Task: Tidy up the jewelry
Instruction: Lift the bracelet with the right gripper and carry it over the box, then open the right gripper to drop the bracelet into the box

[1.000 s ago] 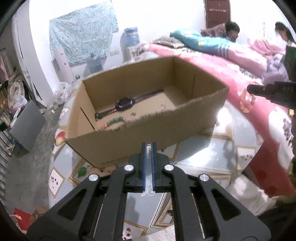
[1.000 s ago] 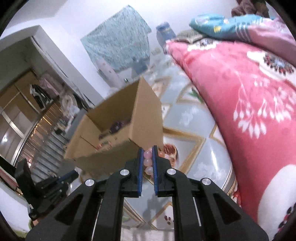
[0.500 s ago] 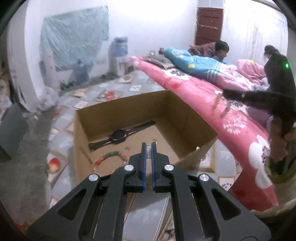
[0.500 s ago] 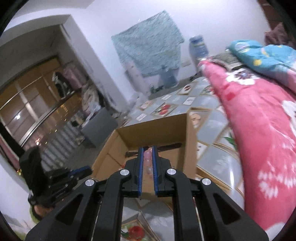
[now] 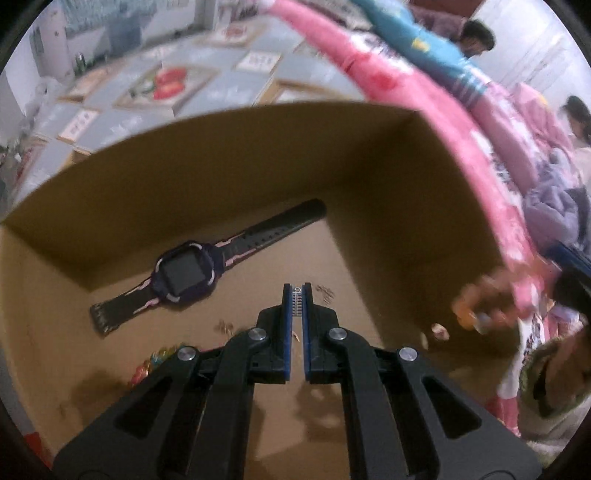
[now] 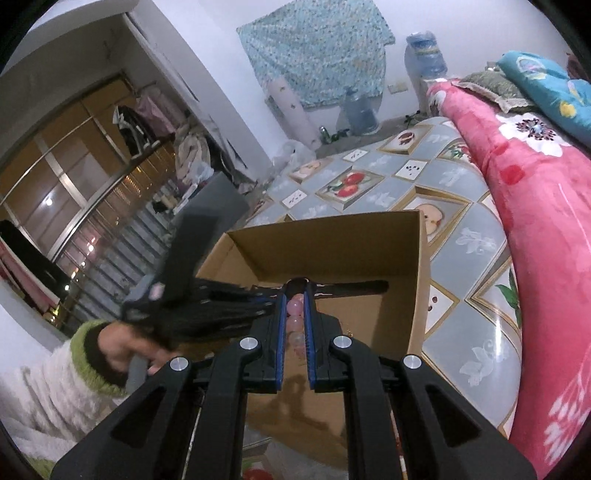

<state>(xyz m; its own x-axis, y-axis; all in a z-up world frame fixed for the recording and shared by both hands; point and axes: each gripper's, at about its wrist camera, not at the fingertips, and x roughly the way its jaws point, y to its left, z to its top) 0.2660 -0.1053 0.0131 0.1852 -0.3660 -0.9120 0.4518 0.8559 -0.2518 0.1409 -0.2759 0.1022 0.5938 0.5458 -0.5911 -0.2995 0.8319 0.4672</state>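
My left gripper (image 5: 297, 291) hangs tilted down inside the open cardboard box (image 5: 258, 155), shut on a small silver chain-like piece (image 5: 297, 304). On the box floor lie a dark watch (image 5: 184, 273) and a colourful bead bracelet (image 5: 155, 363), half hidden by my fingers. My right gripper (image 6: 295, 288) is shut on a pink bead bracelet (image 6: 295, 319) just over the near edge of the box (image 6: 332, 243). In the left wrist view that pink bracelet (image 5: 476, 314) shows blurred at the box's right wall. The left gripper (image 6: 258, 297) reaches into the box from the left.
A pink flowered blanket (image 6: 535, 192) lies along the right of the box on a patterned floor mat (image 6: 461, 236). Two people (image 5: 476, 35) are on the bed beyond. A wardrobe (image 6: 74, 177) and water bottles (image 6: 424, 62) stand at the room's far side.
My left gripper has swung forward and tipped down from in front of the box to inside it. My right gripper has come closer, up to the box's near edge, bracelet still held.
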